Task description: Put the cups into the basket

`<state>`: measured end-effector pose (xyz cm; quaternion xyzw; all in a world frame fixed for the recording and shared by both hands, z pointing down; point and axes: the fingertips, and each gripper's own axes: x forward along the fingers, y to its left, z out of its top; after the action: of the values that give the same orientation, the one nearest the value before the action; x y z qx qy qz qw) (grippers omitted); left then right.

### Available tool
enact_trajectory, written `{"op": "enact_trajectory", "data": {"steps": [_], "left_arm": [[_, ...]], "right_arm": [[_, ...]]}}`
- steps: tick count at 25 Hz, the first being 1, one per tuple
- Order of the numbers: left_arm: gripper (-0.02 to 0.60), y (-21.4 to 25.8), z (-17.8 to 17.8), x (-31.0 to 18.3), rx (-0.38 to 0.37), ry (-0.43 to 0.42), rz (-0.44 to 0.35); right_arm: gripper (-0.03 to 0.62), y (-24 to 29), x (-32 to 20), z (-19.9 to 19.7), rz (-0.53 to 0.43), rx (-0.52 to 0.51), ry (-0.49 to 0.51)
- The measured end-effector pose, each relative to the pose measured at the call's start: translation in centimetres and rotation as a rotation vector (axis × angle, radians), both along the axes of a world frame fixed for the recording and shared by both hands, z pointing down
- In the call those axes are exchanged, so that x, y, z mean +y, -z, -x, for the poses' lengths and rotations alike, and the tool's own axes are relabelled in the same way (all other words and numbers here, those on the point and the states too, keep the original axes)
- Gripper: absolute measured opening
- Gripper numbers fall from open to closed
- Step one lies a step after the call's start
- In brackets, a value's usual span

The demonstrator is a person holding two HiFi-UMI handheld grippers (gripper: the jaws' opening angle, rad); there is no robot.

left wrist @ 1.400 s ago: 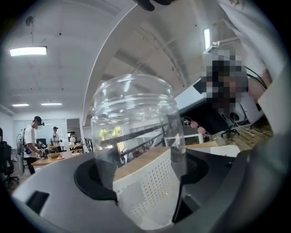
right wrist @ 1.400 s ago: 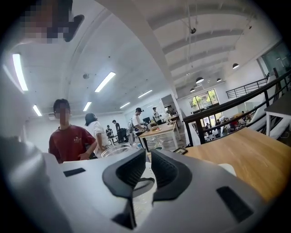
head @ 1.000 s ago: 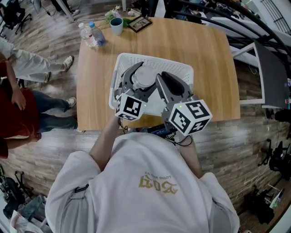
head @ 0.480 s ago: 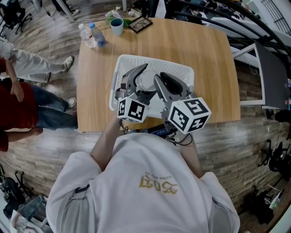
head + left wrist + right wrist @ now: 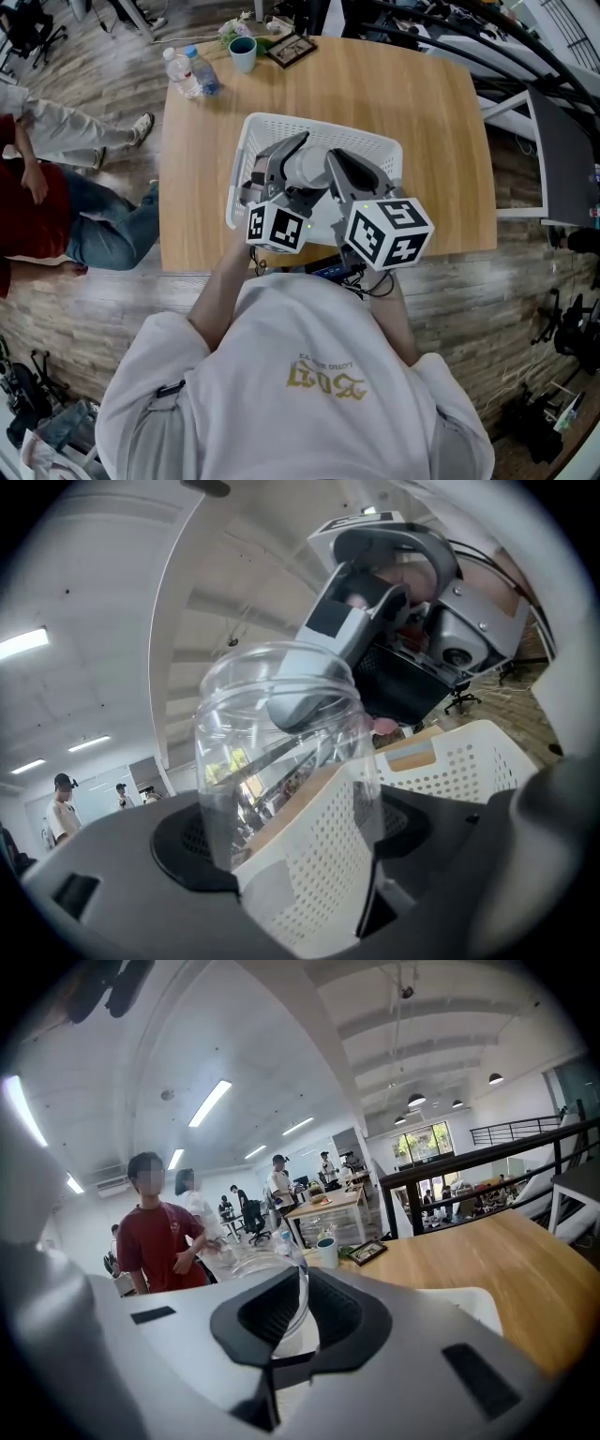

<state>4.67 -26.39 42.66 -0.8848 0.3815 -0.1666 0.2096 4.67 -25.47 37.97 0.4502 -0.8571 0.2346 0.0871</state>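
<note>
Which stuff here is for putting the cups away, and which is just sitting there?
For the job: clear cup, white basket.

Just lying about: water bottles, picture frame; teal cup at the far corner, though it may be wanted later.

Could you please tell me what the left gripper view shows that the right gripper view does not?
Only the left gripper view shows the right gripper from outside, its jaws just closing on the rim of the clear cup. Only the right gripper view shows the person in red, the teal cup and the picture frame. Both show the clear cup and the white basket.
</note>
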Motion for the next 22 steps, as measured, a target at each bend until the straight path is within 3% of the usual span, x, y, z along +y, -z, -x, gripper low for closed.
{"op": "enact_trajectory", "data": {"steps": [9, 14, 19, 22], "left_arm": [[0.377, 0.1, 0.0, 0.0, 0.055, -0.02, 0.049], [0.377, -0.8, 0.4, -0.3, 0.017, -0.019, 0.075], [0.377, -1.2, 0.0, 0.3, -0.086, -0.052, 0.027], [0.377, -0.8, 0.0, 0.7, -0.068, -0.062, 0.022]], "right_arm": [[0.032, -0.1, -0.6, -1.5, 0.016, -0.033, -0.042], [0.032, -0.3, -1.3, -2.7, 0.016, -0.037, -0.075], [0.032, -0.8, -1.7, -3.4, 0.019, -0.031, -0.102], [0.032, -1.1, -1.8, -3.6, 0.023, -0.03, -0.11]]}}
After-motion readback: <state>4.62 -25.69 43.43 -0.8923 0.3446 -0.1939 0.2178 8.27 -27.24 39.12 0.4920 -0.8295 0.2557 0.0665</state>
